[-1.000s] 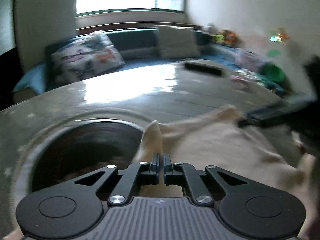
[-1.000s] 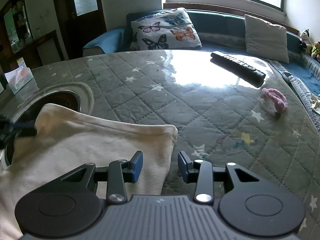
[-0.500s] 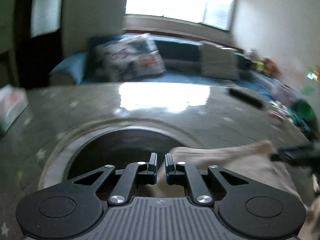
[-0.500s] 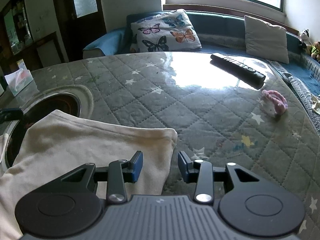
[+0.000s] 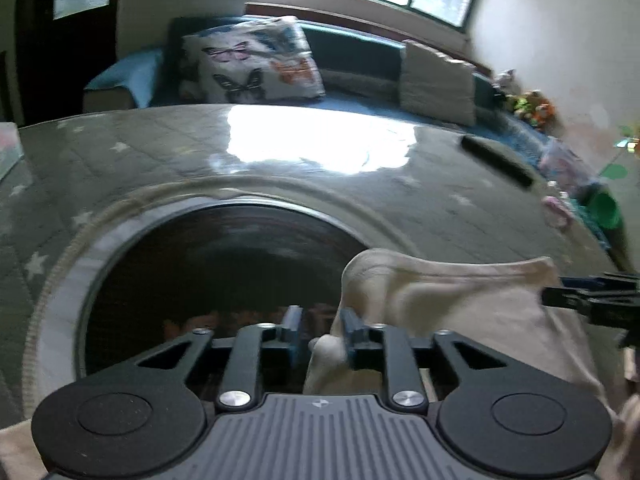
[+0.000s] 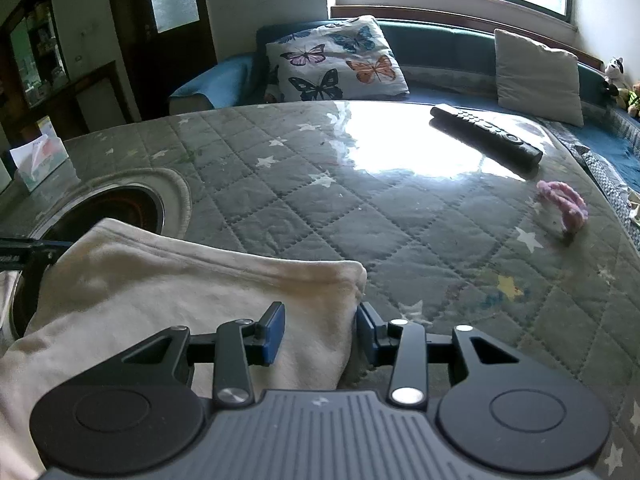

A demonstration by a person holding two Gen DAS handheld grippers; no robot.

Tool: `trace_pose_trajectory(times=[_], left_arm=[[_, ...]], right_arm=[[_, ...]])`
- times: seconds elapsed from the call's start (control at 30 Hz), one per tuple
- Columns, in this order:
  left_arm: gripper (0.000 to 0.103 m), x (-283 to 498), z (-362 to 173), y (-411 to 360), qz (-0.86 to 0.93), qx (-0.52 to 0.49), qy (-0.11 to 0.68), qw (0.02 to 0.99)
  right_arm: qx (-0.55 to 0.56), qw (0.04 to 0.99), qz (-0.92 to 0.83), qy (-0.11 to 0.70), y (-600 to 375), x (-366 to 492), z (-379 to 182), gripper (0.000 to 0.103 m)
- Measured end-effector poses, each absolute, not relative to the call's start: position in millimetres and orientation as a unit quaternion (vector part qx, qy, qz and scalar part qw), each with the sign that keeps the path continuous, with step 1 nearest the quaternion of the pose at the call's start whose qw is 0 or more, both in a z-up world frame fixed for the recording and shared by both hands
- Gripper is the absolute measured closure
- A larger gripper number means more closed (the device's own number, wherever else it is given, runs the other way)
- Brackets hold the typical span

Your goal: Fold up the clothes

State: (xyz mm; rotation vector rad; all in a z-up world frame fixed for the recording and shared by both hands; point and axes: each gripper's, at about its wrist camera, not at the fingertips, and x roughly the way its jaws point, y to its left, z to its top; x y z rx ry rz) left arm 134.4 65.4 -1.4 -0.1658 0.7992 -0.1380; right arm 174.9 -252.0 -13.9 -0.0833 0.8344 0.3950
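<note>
Clothes here means 1 cream cloth (image 6: pixel 168 292), soft and a bit wrinkled, lying on the counter (image 6: pixel 400 216) near the front. It looks folded over, with a thick rounded edge along its far side and a puffy corner (image 6: pixel 354 276) on the right. Its left end hangs over a big round hole (image 5: pixel 208 280) in the counter, which is dark and shiny inside; nothing can be made out in it but dim reflections. The counter has a grey quilted cover with small stars on it. The left tool (image 5: pixel 320 332) has its 2 fingers apart, and a bunched bit of the cloth sits between them, touching the right finger (image 5: pixel 350 328) but not pinched. The right tool (image 6: pixel 320 330) is spread wide too, with the right edge of the cloth lying between its fingers, loose. Each tool's tip shows at the edge of the other's view, right by the ends of the cloth. Farther back on the counter lie a black remote (image 6: pixel 486 134) and a pink fuzzy thing (image 6: pixel 562 206), well apart from the cloth. A small box (image 6: pixel 38 160) stands at the far left edge. Behind the counter is a blue sofa (image 6: pixel 440 48) with a butterfly pillow (image 6: pixel 336 64) and a plain pillow (image 6: pixel 538 76).
</note>
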Motion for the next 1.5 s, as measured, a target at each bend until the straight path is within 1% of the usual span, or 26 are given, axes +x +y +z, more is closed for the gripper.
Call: trace_pose_trajectory(times=[0.03,0.13,0.2,0.23,0.37,0.43,0.47,0.5,0.53,0.57,0.7,0.73,0.77,0.8,0.83,0.87,0.93,1.0,1.23,1.27,1.3,1.37,1.43,1.47,1.5], left_arm=[[0.073,132,0,62,-0.076,-0.078,0.385,0.916],[0.067,126,1,54,-0.098,-0.074,0.381,0.916],[0.06,123,2,51,-0.109,-0.071,0.379,0.916],[0.059,121,2,50,-0.115,-0.07,0.378,0.916],[0.058,115,-1,43,-0.131,-0.058,0.377,0.915],[0.059,113,-2,40,-0.139,-0.053,0.378,0.914],[0.06,111,-3,39,-0.143,-0.053,0.378,0.913],[0.065,110,-3,39,-0.148,-0.052,0.378,0.912],[0.072,109,-4,38,-0.153,-0.052,0.378,0.912],[0.082,108,-3,38,-0.159,-0.05,0.377,0.911],[0.091,109,0,40,-0.149,-0.045,0.362,0.919],[0.092,110,2,42,-0.141,-0.046,0.358,0.922],[0.092,111,3,44,-0.131,-0.046,0.353,0.925],[0.093,114,5,48,-0.117,-0.048,0.348,0.929],[0.094,117,7,52,-0.102,-0.05,0.344,0.932],[0.095,120,9,57,-0.088,-0.055,0.341,0.934],[0.096,126,12,68,-0.063,-0.062,0.335,0.938],[0.097,133,12,77,-0.044,-0.064,0.332,0.94],[0.097,157,5,96,-0.005,-0.053,0.337,0.94],[0.096,162,2,99,-0.002,-0.054,0.345,0.937],[0.093,167,-2,101,0.001,-0.055,0.353,0.934],[0.093,173,-8,105,0.013,-0.05,0.365,0.929],[0.082,172,-10,108,0.021,-0.046,0.368,0.928],[0.066,168,-11,109,0.023,-0.047,0.368,0.928],[0.051,165,-10,108,0.026,-0.044,0.367,0.929]], right_arm=[[-0.04,0.894,0.19,0.403,-252,175,-14,0.063],[-0.039,0.895,0.19,0.403,-252,176,-15,0.063],[-0.038,0.895,0.19,0.402,-253,176,-15,0.063],[-0.038,0.895,0.19,0.402,-253,176,-14,0.063],[-0.037,0.895,0.19,0.402,-253,176,-15,0.063],[-0.036,0.895,0.19,0.402,-253,176,-15,0.063],[-0.036,0.895,0.19,0.402,-253,176,-14,0.063],[-0.036,0.895,0.189,0.402,-253,176,-14,0.063],[-0.037,0.895,0.189,0.402,-253,176,-14,0.063],[-0.037,0.895,0.189,0.402,-253,176,-14,0.063],[-0.035,0.895,0.191,0.401,-253,176,-15,0.065],[-0.037,0.895,0.19,0.401,-253,176,-15,0.065],[-0.038,0.895,0.19,0.401,-252,177,-15,0.069],[-0.037,0.895,0.192,0.401,-252,177,-15,0.078],[-0.036,0.895,0.194,0.4,-250,178,-14,0.083],[-0.036,0.896,0.193,0.399,-249,178,-13,0.09],[-0.034,0.897,0.195,0.395,-247,181,-10,0.097],[-0.033,0.898,0.2,0.391,-243,186,-7,0.099],[-0.037,0.9,0.21,0.379,-217,218,-6,0.099],[-0.04,0.899,0.211,0.383,-213,223,-8,0.099],[-0.045,0.896,0.212,0.387,-208,227,-11,0.096],[-0.056,0.892,0.213,0.394,-200,234,-16,0.093],[-0.065,0.889,0.219,0.396,-195,235,-15,0.091],[-0.07,0.888,0.223,0.395,-194,233,-13,0.086],[-0.075,0.888,0.227,0.393,-193,230,-11,0.071]])
